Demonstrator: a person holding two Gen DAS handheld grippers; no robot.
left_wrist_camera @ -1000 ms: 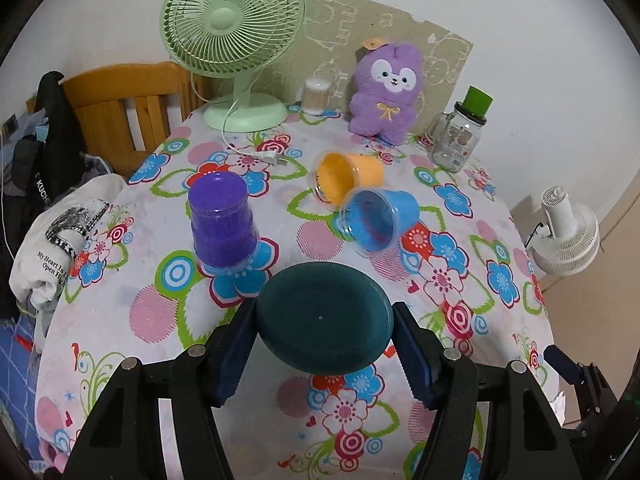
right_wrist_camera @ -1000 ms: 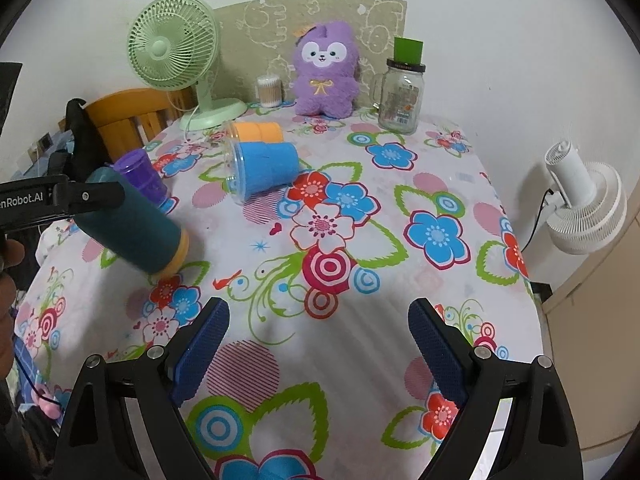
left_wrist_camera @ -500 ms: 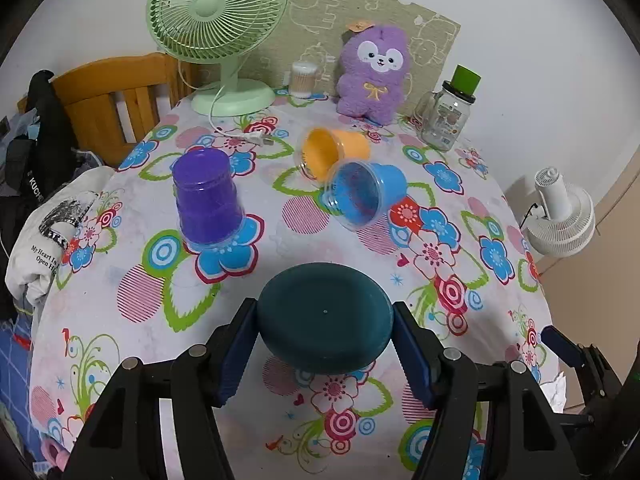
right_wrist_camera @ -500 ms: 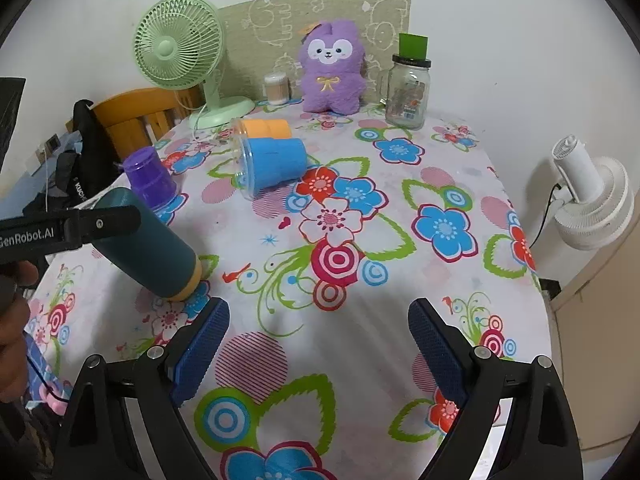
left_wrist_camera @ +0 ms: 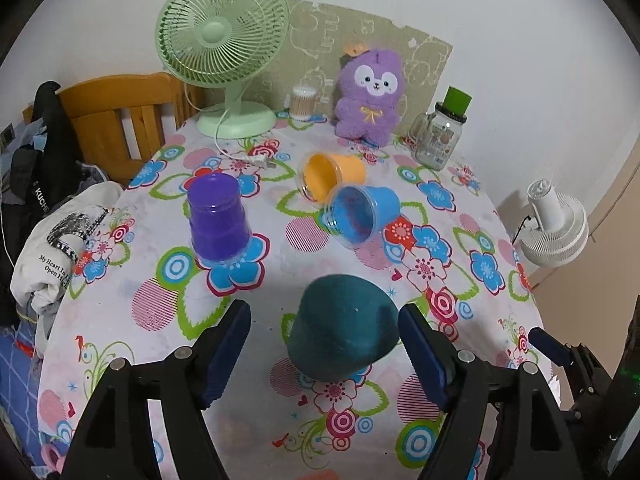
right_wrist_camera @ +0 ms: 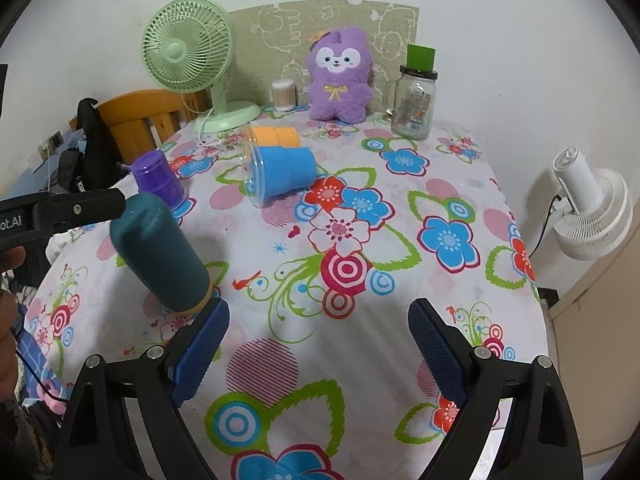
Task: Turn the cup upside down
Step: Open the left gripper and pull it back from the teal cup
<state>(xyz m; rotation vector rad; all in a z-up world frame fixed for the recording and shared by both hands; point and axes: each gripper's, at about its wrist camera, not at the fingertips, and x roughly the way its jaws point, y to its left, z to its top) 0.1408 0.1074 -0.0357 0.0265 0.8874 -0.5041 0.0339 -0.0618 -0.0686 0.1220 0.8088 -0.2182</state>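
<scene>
A dark teal cup [left_wrist_camera: 344, 328] stands mouth-down and tilted on the flowered tablecloth, between the spread fingers of my open left gripper [left_wrist_camera: 324, 344], which no longer touch it. In the right wrist view the teal cup [right_wrist_camera: 160, 252] leans, its orange rim on the cloth, with the left gripper's finger beside its base. A purple cup [left_wrist_camera: 218, 216] stands upside down. A blue cup [left_wrist_camera: 362, 216] and an orange cup [left_wrist_camera: 330, 176] lie on their sides. My right gripper [right_wrist_camera: 318, 344] is open and empty over the near part of the table.
At the table's back stand a green desk fan [left_wrist_camera: 224, 60], a purple plush toy [left_wrist_camera: 370, 92], a glass jar with a green lid [left_wrist_camera: 440, 136] and a cotton-swab holder [left_wrist_camera: 303, 98]. A wooden chair [left_wrist_camera: 120, 120] with clothes is left; a white fan [left_wrist_camera: 554, 228] right.
My left gripper has lowered the teal cup mouth-down onto the cloth and opened, letting it go. The cup now leans tilted between the fingers. The right gripper stayed open.
</scene>
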